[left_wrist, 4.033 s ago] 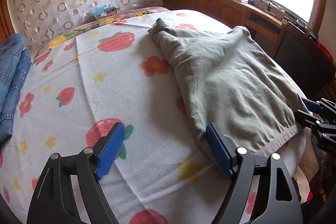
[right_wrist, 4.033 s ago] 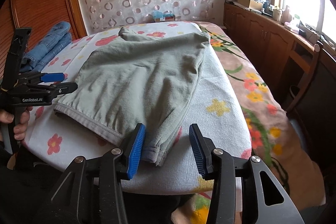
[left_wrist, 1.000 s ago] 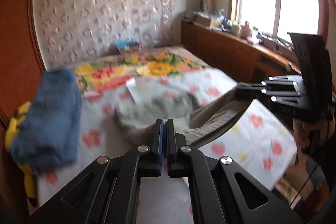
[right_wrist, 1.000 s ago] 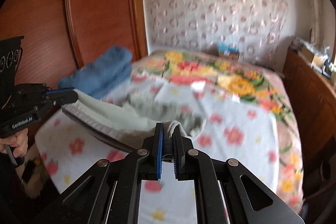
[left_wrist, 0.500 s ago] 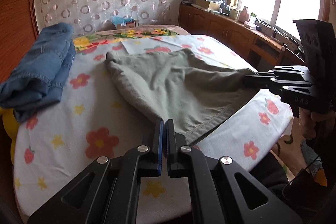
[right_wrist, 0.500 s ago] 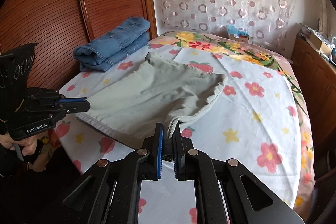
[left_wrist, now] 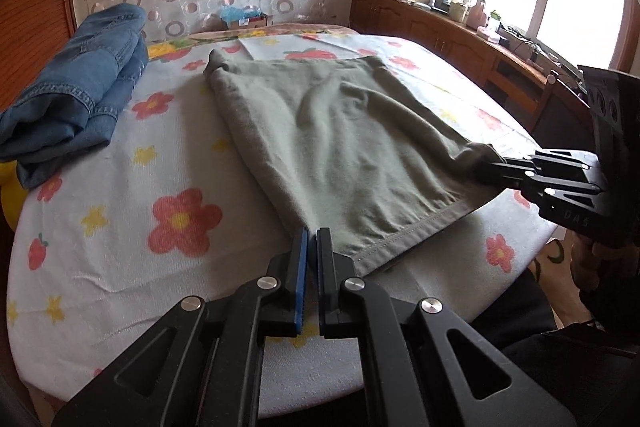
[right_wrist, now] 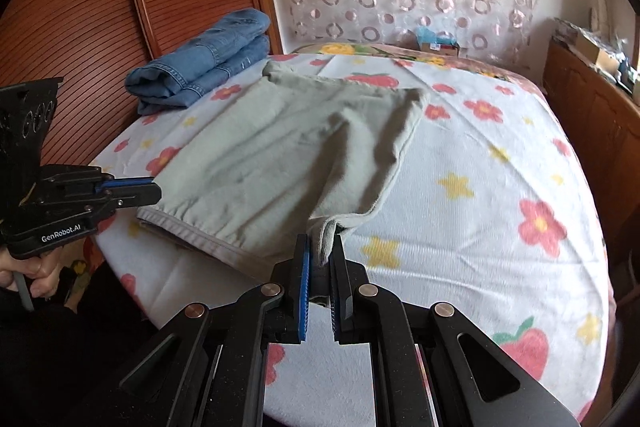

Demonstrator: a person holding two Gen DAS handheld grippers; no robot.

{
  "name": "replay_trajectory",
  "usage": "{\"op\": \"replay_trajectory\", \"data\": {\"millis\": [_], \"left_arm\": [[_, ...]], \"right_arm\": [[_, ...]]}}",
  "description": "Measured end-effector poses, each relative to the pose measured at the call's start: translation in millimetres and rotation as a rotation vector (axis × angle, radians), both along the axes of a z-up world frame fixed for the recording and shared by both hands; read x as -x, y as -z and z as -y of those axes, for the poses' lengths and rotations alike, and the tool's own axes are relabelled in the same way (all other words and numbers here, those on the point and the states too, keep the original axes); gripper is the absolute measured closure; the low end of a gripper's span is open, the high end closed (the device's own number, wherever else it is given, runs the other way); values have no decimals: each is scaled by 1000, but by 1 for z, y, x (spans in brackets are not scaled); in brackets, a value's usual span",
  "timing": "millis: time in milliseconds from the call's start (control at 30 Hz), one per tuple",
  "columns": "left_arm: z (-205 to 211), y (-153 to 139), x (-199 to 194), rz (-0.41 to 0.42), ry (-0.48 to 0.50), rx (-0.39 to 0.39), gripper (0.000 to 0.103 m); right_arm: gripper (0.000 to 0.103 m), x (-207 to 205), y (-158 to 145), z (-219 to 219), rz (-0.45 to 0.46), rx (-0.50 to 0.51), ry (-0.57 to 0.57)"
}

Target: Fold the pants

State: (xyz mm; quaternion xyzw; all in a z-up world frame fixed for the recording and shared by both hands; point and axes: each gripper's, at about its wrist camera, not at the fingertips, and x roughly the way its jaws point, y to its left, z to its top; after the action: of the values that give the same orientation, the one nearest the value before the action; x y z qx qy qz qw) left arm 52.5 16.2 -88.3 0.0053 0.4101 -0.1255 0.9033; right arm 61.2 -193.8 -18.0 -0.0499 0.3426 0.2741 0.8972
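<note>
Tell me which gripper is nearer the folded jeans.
Left. The left gripper clamps the waistband corner of the green pants on the side facing the folded jeans; the right gripper clamps the opposite corner, farther away.

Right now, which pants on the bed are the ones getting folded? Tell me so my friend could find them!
Look at the bed with the flowery sheet. In its middle lie the grey-green pants, spread flat, with each near waistband corner pinched by a hand-held gripper, left and right. The only other pants, the blue jeans, sit folded in a pile by the wooden wall.
</note>
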Motion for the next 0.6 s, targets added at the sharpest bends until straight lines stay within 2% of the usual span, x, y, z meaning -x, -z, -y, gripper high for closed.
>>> {"op": "replay_trajectory", "data": {"millis": [67,167,233,467,533,600], "left_arm": [[0,2,0,-11,-3,3,95],[-2,5,-1,-19,-21,-12,78],[-4,6,0,-18,-31,-7,61],[-5,10,1,-23,-43,-8,57],[-4,11,1,-22,-43,-10,57],[-6,11,0,-23,-46,-7,57]], "right_arm": [[95,-1,0,0,-6,-11,5],[95,-2,2,1,-9,-17,17],[95,0,4,-1,-8,-11,21],[92,6,10,5,-2,-16,37],[88,8,10,5,2,-8,45],[78,9,12,7,5,15,61]]}}
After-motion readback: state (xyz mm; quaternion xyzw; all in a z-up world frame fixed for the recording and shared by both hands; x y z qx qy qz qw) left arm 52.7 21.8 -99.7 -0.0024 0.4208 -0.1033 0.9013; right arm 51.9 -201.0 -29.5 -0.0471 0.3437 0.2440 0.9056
